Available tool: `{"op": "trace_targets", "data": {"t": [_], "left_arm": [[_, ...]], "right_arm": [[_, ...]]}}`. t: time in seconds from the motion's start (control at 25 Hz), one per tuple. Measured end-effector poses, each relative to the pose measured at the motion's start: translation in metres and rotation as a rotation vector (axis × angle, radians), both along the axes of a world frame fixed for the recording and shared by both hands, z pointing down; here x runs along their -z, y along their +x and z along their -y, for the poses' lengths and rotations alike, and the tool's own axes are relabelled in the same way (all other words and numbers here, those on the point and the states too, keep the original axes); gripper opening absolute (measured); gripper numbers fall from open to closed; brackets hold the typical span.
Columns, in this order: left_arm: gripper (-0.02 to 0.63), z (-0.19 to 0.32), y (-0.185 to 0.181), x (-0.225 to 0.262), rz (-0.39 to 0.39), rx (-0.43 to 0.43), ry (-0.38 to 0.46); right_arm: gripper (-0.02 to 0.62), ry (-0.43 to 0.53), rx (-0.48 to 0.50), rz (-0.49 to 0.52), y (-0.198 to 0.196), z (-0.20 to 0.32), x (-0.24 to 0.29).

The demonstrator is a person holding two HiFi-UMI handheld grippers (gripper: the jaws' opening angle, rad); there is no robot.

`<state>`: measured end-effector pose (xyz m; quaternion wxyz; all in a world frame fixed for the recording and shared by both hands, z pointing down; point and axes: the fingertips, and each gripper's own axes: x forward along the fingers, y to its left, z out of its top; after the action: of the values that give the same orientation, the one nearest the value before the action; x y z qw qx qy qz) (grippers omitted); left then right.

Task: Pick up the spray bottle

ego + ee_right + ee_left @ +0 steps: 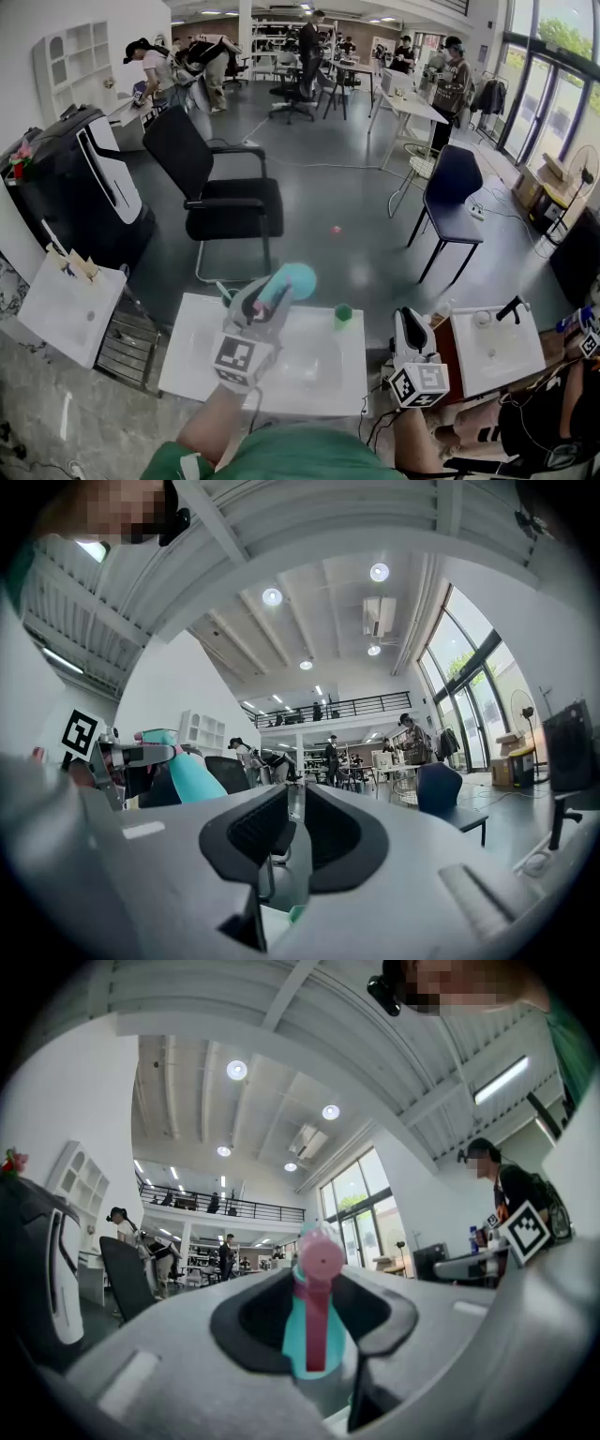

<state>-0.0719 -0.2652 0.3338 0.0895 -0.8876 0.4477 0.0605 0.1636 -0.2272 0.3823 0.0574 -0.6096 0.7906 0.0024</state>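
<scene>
The spray bottle [294,279] is teal with a pink trigger and nozzle. My left gripper [272,298] is shut on it and holds it in the air above the white table [319,375]. In the left gripper view the pink nozzle [320,1258] points at the camera and the teal neck [302,1340] sits between the jaws. My right gripper [410,330] hangs past the table's right edge with its jaws together and nothing between them [292,834]. The right gripper view shows the bottle [186,772] at the left.
A small green object [343,314] stands on the table's far right. Beyond the table are a black office chair [225,202] and a dark blue chair [452,197]. A white side table [66,309] is left, another [497,354] right. People work far back.
</scene>
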Motion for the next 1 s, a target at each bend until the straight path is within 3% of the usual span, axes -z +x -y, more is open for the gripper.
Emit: {"op": "trace_targets", "data": {"t": [1.0], "left_arm": [[0.127, 0.037, 0.003, -0.004, -0.022, 0.013, -0.037]], "right_arm": [[0.058, 0.001, 0.024, -0.022, 0.007, 0.040, 0.000]]}}
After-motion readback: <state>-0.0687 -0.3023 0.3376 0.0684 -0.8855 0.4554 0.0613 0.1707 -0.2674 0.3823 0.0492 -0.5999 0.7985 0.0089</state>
